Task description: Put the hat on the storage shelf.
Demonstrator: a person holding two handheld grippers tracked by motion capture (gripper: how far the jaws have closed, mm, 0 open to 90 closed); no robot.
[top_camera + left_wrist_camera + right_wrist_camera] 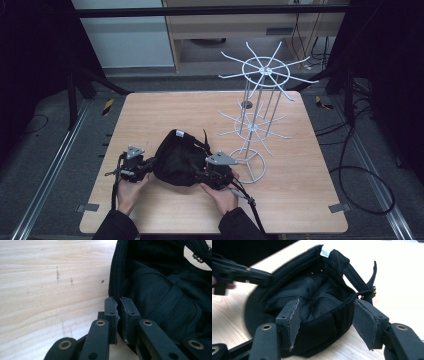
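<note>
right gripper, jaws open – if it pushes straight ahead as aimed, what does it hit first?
Most likely the black cap: the right gripper points at its upturned rim, jaws straddling the near edge. Depth is unclear.

You see a wooden table (150, 115) with rounded corners. On its far right part stands a white wire rack (255, 122), upright, with spoked wheels at two heights above a ring base. Beyond the table's far edge stands a pale cabinet (240, 30). Right of the table, black cables (361, 175) loop on the grey floor. Left of it runs a metal rail (50, 170).
</note>
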